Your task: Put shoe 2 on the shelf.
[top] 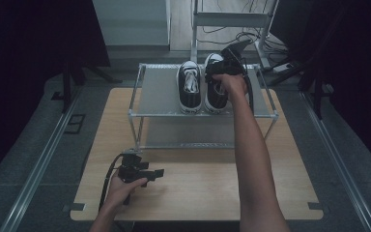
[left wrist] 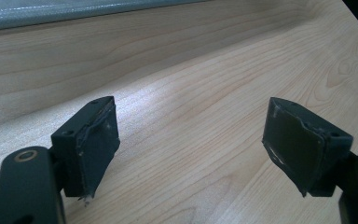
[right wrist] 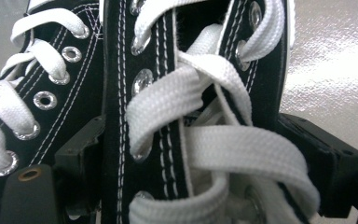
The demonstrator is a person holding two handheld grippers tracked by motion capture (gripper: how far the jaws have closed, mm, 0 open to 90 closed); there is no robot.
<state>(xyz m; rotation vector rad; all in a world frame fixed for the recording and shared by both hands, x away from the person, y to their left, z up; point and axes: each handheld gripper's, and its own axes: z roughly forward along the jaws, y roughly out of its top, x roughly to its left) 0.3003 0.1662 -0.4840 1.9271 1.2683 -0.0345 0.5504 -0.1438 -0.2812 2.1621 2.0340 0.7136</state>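
High view: two black canvas sneakers, white toe caps and laces, side by side on the top shelf of a metal rack (top: pixel 145 96) on the wooden table (top: pixel 198 188). Right gripper (top: pixel 222 72) is down on the right sneaker (top: pixel 216 96); left sneaker (top: pixel 190 89) just beside it. Left gripper (top: pixel 157 173) sits low over the table in front of the rack.

Left gripper view: jaws apart, nothing between, bare wood below.

Right gripper view: jaws straddle the right sneaker's laced upper, one each side, against the canvas – gripped. White flat laces, silver eyelets, white stitching.
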